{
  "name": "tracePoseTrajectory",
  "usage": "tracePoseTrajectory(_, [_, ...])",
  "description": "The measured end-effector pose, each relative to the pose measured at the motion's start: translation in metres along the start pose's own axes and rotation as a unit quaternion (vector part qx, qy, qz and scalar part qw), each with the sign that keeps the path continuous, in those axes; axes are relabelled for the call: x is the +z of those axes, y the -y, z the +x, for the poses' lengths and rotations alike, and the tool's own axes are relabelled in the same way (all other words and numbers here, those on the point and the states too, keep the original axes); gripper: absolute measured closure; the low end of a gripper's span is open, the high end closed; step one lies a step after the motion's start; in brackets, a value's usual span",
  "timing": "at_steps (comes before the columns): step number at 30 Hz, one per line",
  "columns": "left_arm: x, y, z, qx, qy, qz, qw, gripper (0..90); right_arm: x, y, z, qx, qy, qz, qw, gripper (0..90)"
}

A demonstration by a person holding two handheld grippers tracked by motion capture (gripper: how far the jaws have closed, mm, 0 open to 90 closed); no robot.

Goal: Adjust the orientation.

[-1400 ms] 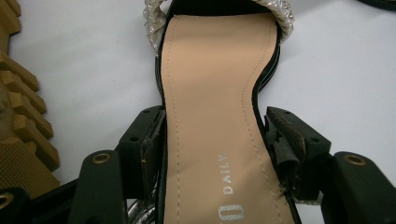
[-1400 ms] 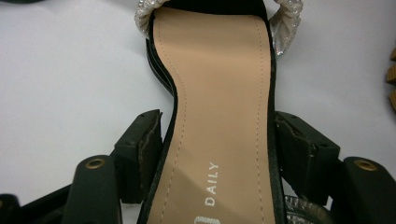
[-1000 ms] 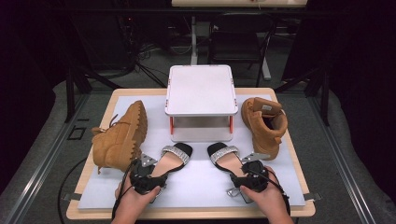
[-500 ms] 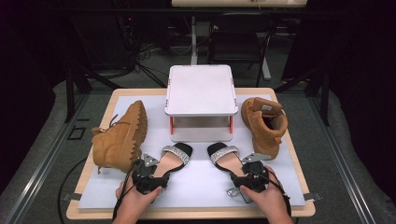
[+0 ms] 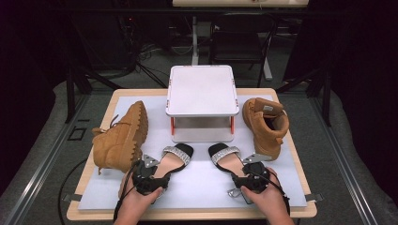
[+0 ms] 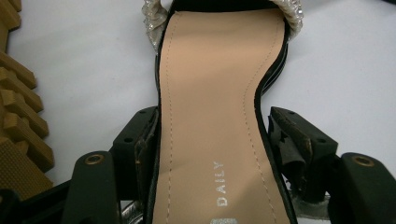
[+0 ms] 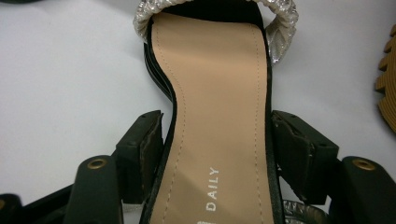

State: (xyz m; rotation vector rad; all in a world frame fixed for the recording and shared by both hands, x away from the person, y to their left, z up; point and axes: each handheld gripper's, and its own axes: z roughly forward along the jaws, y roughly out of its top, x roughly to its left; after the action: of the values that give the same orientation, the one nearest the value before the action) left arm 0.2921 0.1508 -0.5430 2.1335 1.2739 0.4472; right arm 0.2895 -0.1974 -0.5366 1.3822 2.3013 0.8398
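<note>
Two black sandals with tan insoles and silver toe straps lie side by side on the white mat, toes pointing away. My left gripper [image 5: 157, 169] [image 6: 212, 121] straddles the waist of the left sandal [image 5: 176, 157] [image 6: 215, 70]. Its jaws have just been opening; one pad lies along the sole and a sliver of mat shows beside the other. My right gripper [image 5: 244, 169] [image 7: 217, 123] holds the right sandal [image 5: 225, 157] [image 7: 219, 70]. Its jaws have just been closing, and both pads sit against the sole's sides.
A tan boot [image 5: 119, 138] lies on its side left of the sandals, its lugged sole [image 6: 18, 116] close to my left gripper. A second tan boot [image 5: 265, 124] stands at the right. A white two-level stand [image 5: 202, 89] sits behind the sandals.
</note>
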Motion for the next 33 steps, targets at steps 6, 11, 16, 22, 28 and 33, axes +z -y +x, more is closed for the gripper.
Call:
tracePoseTrajectory(6, [-0.0007,-0.0003,0.0027,-0.021,0.008,-0.002,0.9997,37.6,0.0011,-0.0007,-0.0007,0.009,0.001,0.002,1.0000,35.8])
tracePoseTrajectory(11, [-0.0019,-0.0008,0.0076,-0.050,0.023,-0.004,0.9985,41.3,0.0020,-0.0015,-0.0013,0.022,0.000,0.003,0.9998,37.2])
tracePoseTrajectory(16, [-0.0024,-0.0012,0.0055,-0.044,0.015,-0.003,0.9989,41.5,0.0016,-0.0021,0.0004,0.028,0.007,0.004,0.9996,38.4])
tracePoseTrajectory(22, [-0.0028,-0.0013,0.0053,-0.044,0.014,-0.003,0.9989,41.7,0.0010,-0.0011,0.0017,0.037,0.014,-0.003,0.9992,39.5])
tracePoseTrajectory(28, [-0.0033,-0.0005,0.0066,-0.052,0.018,-0.002,0.9985,41.8,-0.0017,0.0011,0.0016,0.043,0.006,-0.007,0.9990,41.2])
tracePoseTrajectory(33, [-0.0051,-0.0004,0.0063,-0.050,0.017,0.002,0.9986,41.8,-0.0032,0.0020,0.0003,0.046,0.004,-0.007,0.9989,41.5])
